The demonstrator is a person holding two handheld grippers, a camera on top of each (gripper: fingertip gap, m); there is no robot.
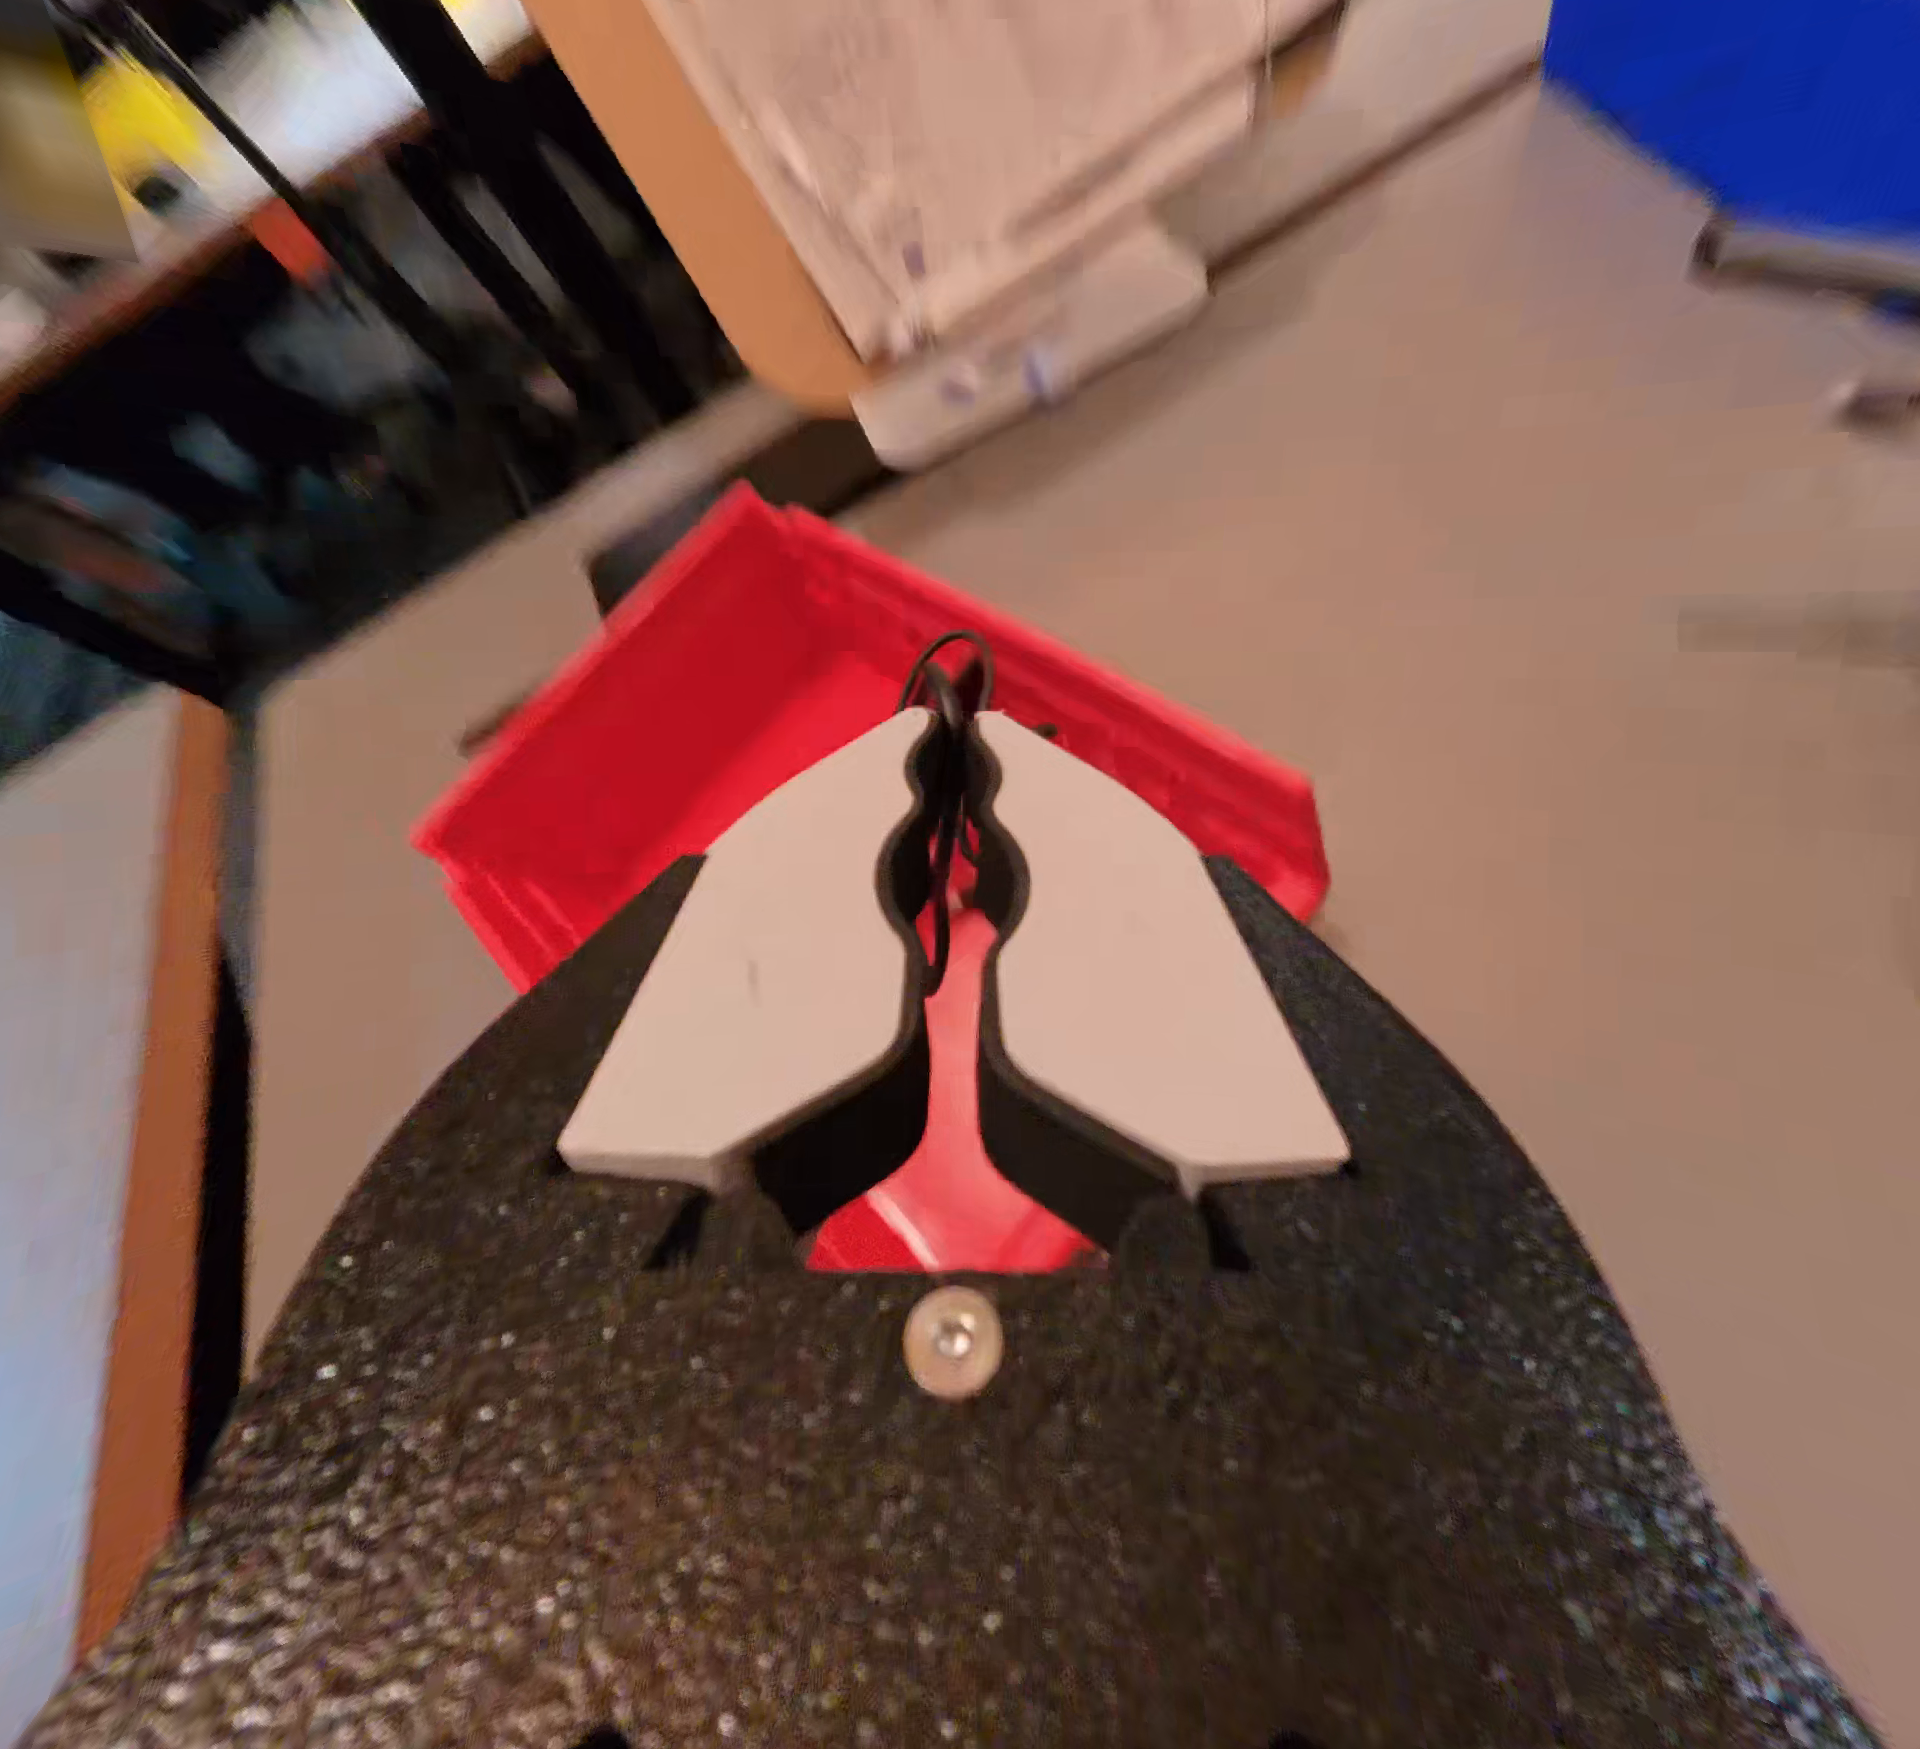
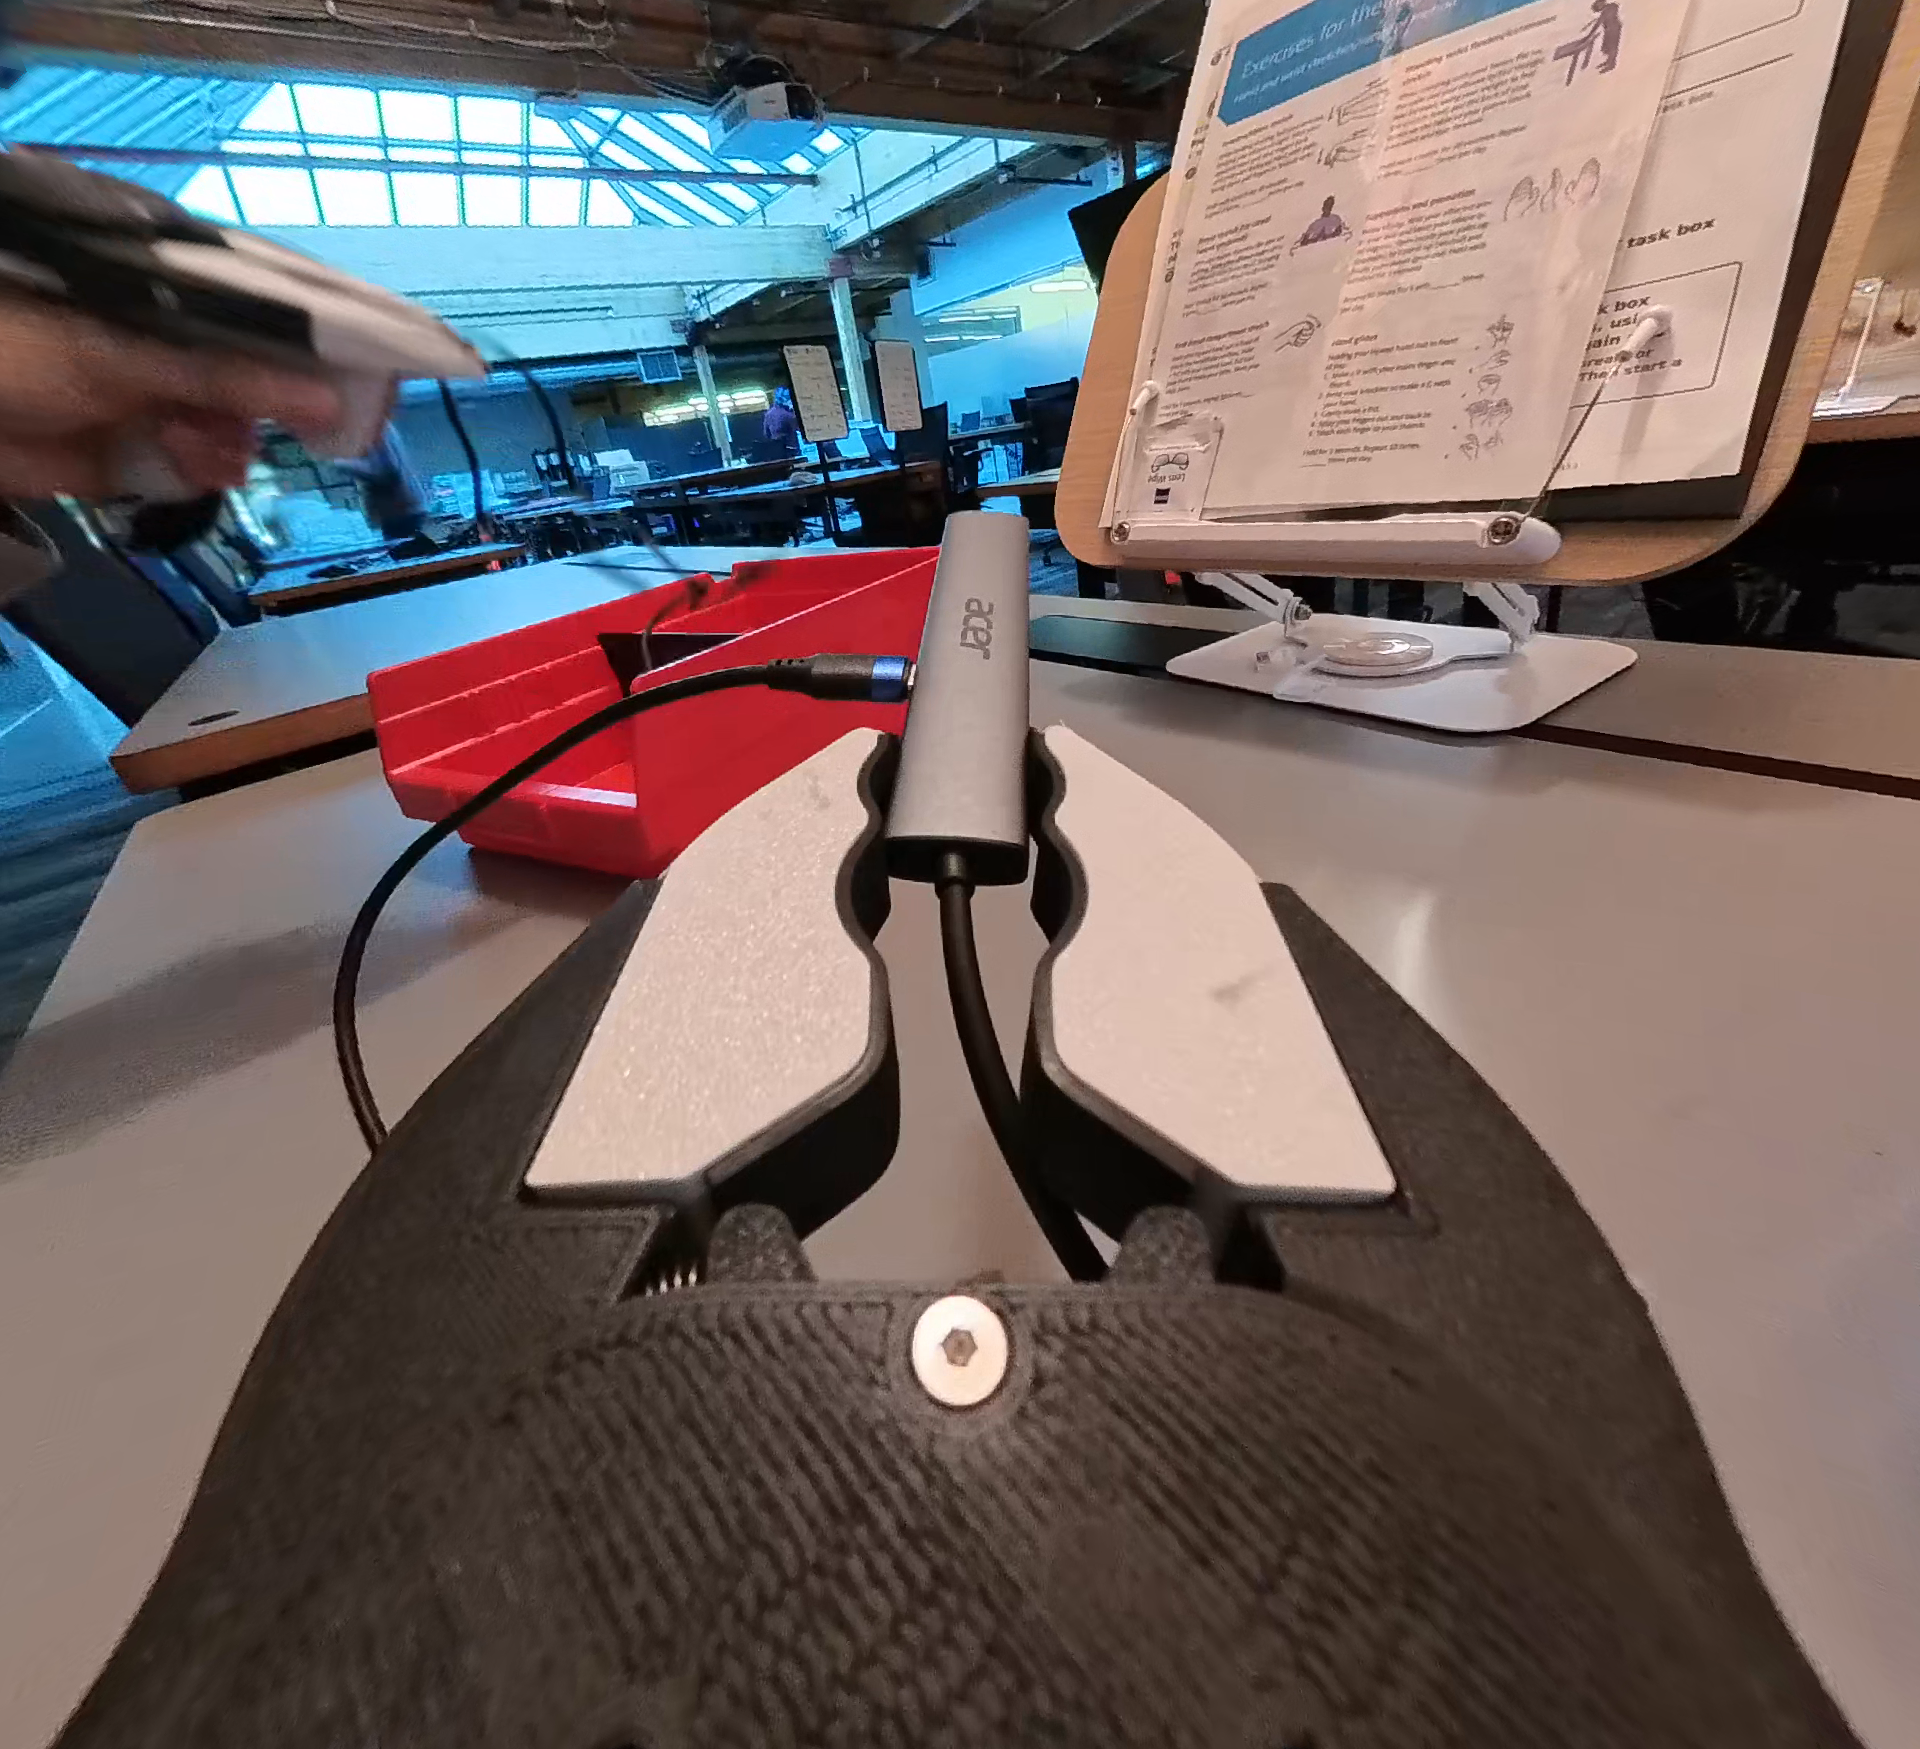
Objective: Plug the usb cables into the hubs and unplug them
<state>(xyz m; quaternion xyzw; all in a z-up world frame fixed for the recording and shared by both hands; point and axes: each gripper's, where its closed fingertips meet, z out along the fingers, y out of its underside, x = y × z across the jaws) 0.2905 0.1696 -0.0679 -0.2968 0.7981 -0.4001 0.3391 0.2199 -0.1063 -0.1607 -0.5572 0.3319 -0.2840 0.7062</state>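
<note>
My right gripper (image 2: 958, 749) is shut on a grey USB hub (image 2: 968, 681), which points away from me just above the grey table (image 2: 1558, 972). A black USB cable (image 2: 499, 795) with a blue-ringed plug (image 2: 862, 673) sits in the hub's left side. The hub's own black lead (image 2: 987, 1055) runs back between my fingers. My left gripper (image 1: 951, 728) is shut on a thin black cable (image 1: 948, 764), held above the red bin (image 1: 665, 733). The left gripper also shows blurred at the far left of the right wrist view (image 2: 312, 317), with the cable hanging from it (image 2: 468, 452).
The red bin (image 2: 582, 743) stands on the table left of the hub. A document stand (image 2: 1455, 245) with printed sheets stands at the back right on a white base (image 2: 1403, 671). A blue container (image 1: 1745, 6) is at the left wrist view's top right. The tips of one gripper are about 30 cm away from the tips of the other.
</note>
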